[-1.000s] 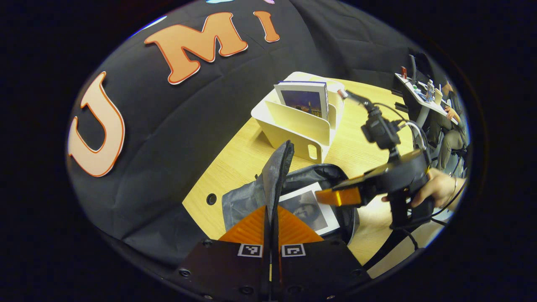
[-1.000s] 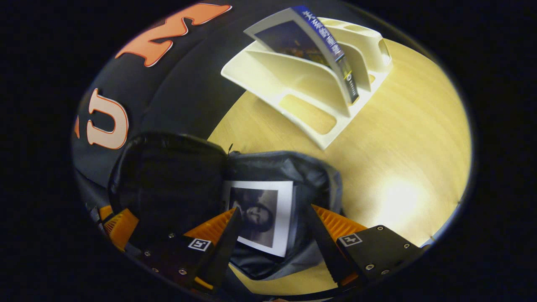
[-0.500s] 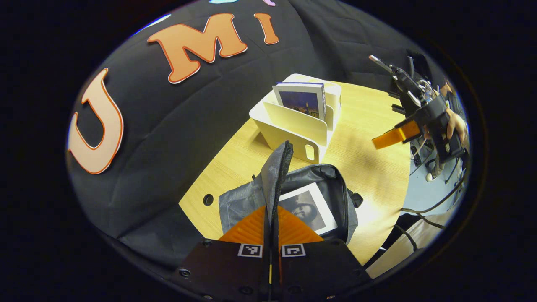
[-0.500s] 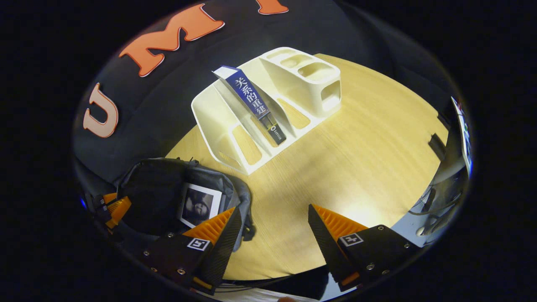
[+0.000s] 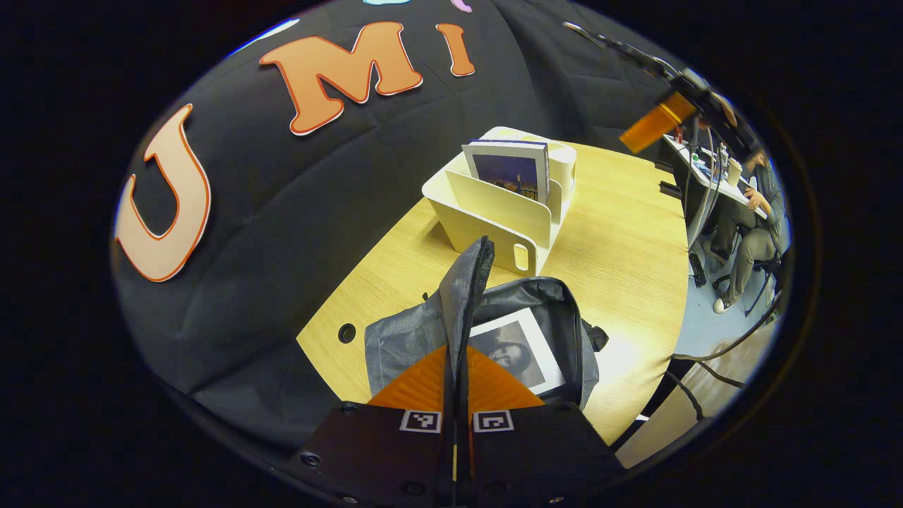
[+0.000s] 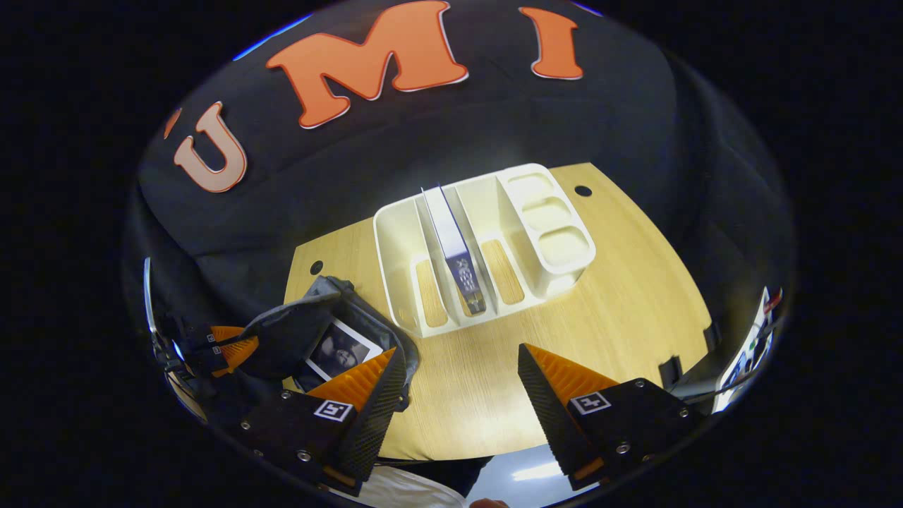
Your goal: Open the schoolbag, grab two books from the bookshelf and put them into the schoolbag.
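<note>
The grey schoolbag lies open on the wooden table, and a white book with a dark portrait cover rests inside it. My left gripper is shut on the bag's raised flap, holding it upright. A blue-spined book stands in the cream bookshelf. My right gripper is open and empty, high above the table in front of the shelf; it also appears at the upper right in the left gripper view.
The wooden table has round cable holes near its back edge. A person sits at a desk beyond the table's right side. Cables hang by the table's right edge.
My right gripper has drawn up and away from the bag, open and empty, and now faces the bookshelf from above. The left gripper keeps holding the flap.
</note>
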Demonstrator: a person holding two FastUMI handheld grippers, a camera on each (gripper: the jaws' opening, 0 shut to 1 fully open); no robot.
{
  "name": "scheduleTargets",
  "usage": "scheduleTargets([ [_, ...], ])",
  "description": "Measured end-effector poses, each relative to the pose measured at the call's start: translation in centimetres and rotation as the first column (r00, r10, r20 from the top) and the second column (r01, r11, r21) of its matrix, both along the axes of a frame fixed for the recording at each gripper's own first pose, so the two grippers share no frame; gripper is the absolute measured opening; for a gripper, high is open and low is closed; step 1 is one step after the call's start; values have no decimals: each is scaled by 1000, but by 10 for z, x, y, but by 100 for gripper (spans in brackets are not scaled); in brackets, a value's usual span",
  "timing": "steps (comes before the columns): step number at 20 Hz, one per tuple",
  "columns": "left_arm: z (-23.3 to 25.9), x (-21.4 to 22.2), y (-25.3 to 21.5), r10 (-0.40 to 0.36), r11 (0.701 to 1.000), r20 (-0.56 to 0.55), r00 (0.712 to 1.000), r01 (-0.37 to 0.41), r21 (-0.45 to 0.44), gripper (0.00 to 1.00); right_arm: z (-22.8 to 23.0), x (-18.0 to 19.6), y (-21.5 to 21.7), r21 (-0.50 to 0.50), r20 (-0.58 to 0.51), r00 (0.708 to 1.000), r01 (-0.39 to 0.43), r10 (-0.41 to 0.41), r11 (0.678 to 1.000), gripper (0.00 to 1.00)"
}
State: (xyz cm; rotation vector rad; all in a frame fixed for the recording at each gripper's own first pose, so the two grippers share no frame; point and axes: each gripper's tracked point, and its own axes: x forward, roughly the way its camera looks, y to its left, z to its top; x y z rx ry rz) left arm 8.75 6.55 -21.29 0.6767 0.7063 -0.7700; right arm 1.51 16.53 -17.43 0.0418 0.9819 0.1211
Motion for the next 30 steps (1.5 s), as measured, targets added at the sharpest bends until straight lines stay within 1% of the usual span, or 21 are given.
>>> scheduleTargets([
  [3, -1, 0, 2, 38, 999, -19, 999, -38, -24, 2, 16, 43, 8, -54, -14, 997, -72, 71, 996, 96],
  [5, 0, 1, 5, 72, 997, -25, 997, -73, -40, 2, 13, 72, 11, -104, -39, 993, -116, 113, 988, 96],
  [8, 1, 6, 10, 135, 989, -39, 990, -137, -63, 2, -3, 114, 26, -139, -89, 983, -174, 163, 975, 96],
  [11, 1, 7, 16, 197, 977, -43, 979, -200, -76, 2, -36, 149, 40, -154, -149, 973, -197, 174, 968, 97],
  [15, -2, 2, 17, 251, 964, -46, 967, -254, -82, 2, -87, 172, 41, -216, -240, 949, -256, 203, 942, 97],
  [19, -3, 0, 17, 279, 956, -51, 959, -283, -82, 2, -115, 180, 36, -258, -296, 935, -277, 197, 926, 97],
  [20, -3, 0, 16, 282, 955, -52, 958, -286, -80, 2, -120, 181, 36, -259, -301, 934, -276, 194, 926, 92],
  [21, -4, -1, 16, 283, 955, -52, 958, -287, -79, 2, -123, 182, 37, -253, -303, 933, -277, 196, 927, 78],
  [22, -4, -1, 16, 284, 955, -52, 958, -287, -77, 2, -124, 182, 38, -247, -304, 931, -280, 200, 928, 81],
  [23, -3, -1, 16, 283, 955, -52, 958, -287, -76, 2, -126, 182, 38, -246, -304, 931, -282, 202, 927, 67],
  [24, -5, -1, 15, 282, 955, -53, 958, -285, -76, 2, -127, 183, 37, -252, -305, 930, -287, 205, 924, 58],
  [25, -5, 1, 15, 282, 955, -55, 958, -286, -75, 2, -125, 183, 35, -249, -303, 934, -271, 191, 930, 51],
  [26, -6, 1, 15, 283, 955, -58, 957, -287, -75, 2, -126, 182, 37, -245, -296, 939, -250, 174, 937, 40],
  [28, -6, 1, 14, 277, 956, -63, 959, -282, -76, 2, -123, 182, 36, -247, -283, 945, -238, 165, 940, 38],
  [30, -6, 3, 14, 269, 959, -62, 961, -273, -75, 2, -111, 179, 36, -235, -268, 948, -235, 169, 943, 38],
])
